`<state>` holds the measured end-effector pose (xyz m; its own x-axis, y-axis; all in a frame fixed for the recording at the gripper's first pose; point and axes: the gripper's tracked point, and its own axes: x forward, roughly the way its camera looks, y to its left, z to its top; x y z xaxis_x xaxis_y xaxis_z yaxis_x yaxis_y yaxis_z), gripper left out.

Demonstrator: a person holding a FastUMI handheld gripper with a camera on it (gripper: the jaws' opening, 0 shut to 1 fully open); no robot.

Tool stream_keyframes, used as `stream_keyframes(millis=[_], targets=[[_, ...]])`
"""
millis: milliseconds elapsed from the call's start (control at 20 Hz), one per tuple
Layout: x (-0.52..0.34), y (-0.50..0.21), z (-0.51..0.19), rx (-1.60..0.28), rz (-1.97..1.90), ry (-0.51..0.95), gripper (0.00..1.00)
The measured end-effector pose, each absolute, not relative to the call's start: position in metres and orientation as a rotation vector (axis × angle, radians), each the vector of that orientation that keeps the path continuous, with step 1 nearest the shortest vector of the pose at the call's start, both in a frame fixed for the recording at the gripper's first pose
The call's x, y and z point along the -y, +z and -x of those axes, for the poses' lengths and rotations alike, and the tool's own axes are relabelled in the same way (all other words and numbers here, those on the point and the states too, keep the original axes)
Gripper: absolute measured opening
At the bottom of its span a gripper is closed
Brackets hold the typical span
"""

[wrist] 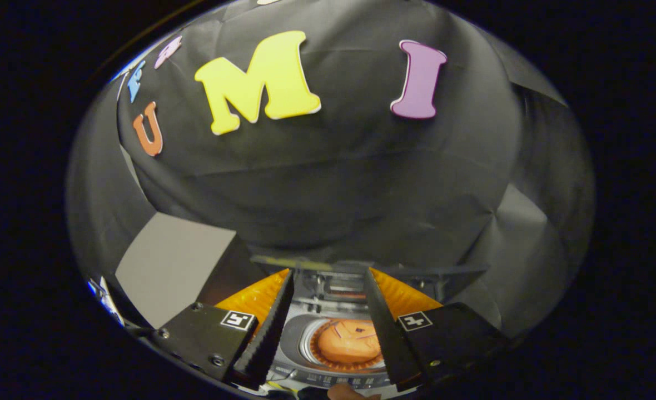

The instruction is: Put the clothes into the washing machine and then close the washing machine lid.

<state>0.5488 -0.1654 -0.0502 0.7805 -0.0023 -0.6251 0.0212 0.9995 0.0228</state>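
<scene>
My gripper (328,272) is open, its two fingers spread wide and holding nothing. Below and between them stands a small grey top-loading washing machine (294,340). An orange piece of clothing (347,341) lies inside its round drum opening. The lid (333,290) seems to stand raised at the back of the machine, just past my fingertips, though its exact pose is hard to tell. The machine's control panel (328,381) faces the near side. My fingers hover above the machine and touch nothing.
Part of a person's hand (351,393) shows at the machine's near edge. A flat grey board (172,266) leans to the left of the machine. The booth's black cloth wall (361,183) rises close behind it.
</scene>
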Motion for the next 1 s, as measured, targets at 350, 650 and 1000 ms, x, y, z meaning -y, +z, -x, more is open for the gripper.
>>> stream_keyframes(millis=[350,650,1000], targets=[[0.171,-0.040,-0.613,-0.626,0.029,-0.048,0.80],[0.186,-0.099,-0.615,-0.753,-0.056,-0.127,0.80],[0.187,-0.116,-0.601,-0.751,-0.062,-0.128,0.80]])
